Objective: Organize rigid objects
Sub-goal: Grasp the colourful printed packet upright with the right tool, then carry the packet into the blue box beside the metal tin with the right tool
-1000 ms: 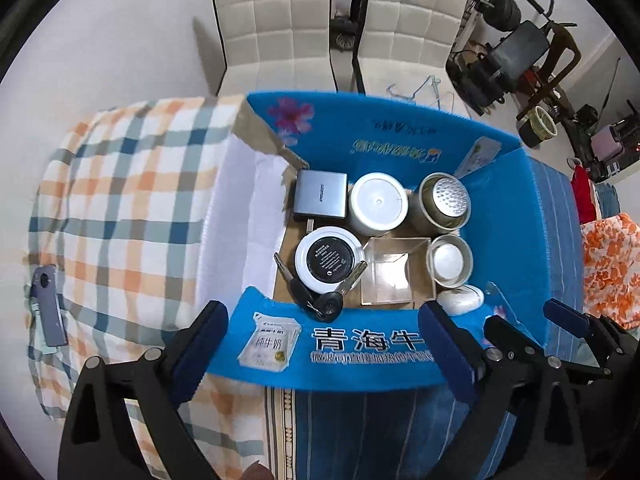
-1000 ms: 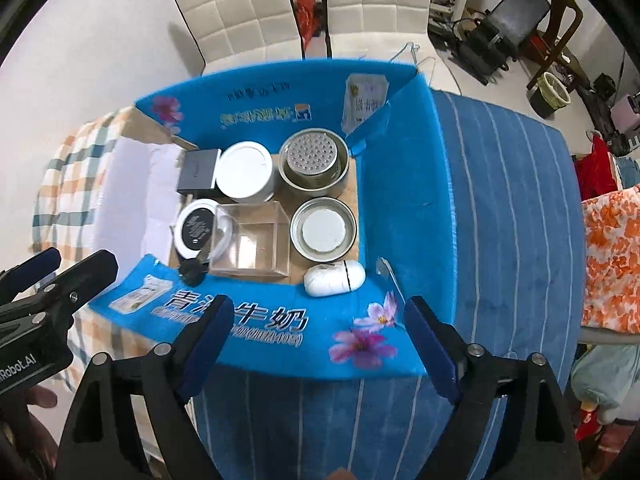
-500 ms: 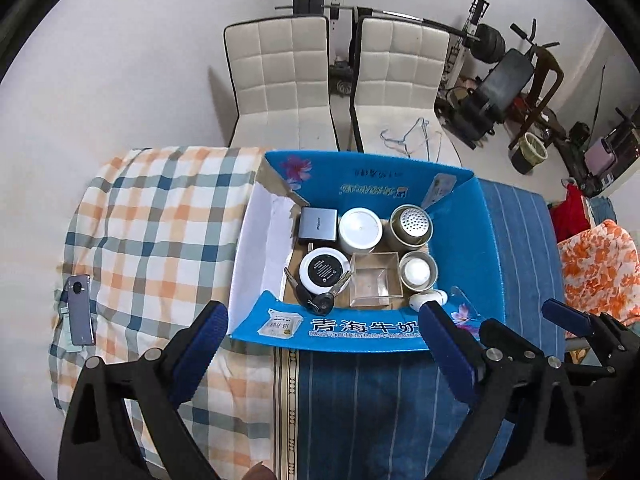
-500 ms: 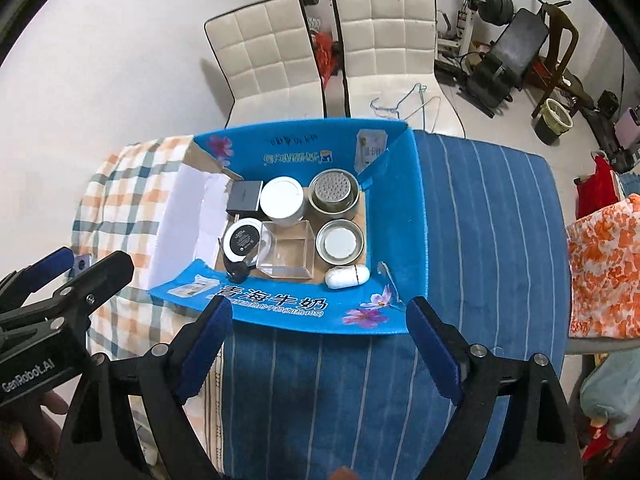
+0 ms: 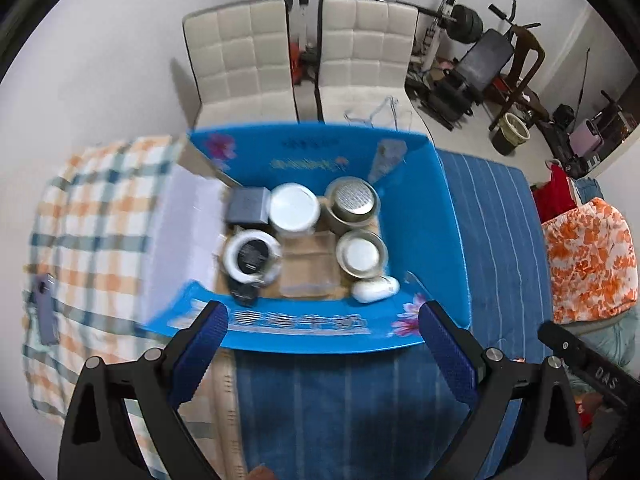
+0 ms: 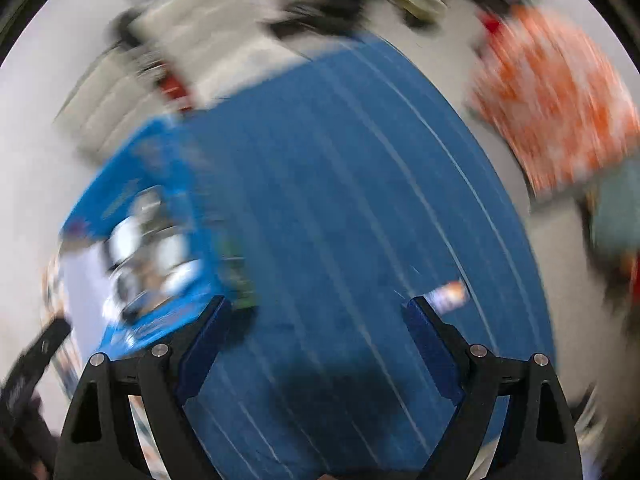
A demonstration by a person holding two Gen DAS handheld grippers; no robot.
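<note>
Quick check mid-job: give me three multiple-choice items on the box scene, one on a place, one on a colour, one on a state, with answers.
1. Where is the white oval case?
A. inside the blue box, near corner
B. on the chair
C. on the plaid cloth

2. What colour is the striped cloth beside the box?
A. red
B. blue
C. green

3. The left gripper is:
A. shut on a tin
B. open, holding nothing
C. shut on the box flap

Answers: A, it lies beside the steel tin; B, blue with pale stripes; B, jaws wide apart, nothing between.
</note>
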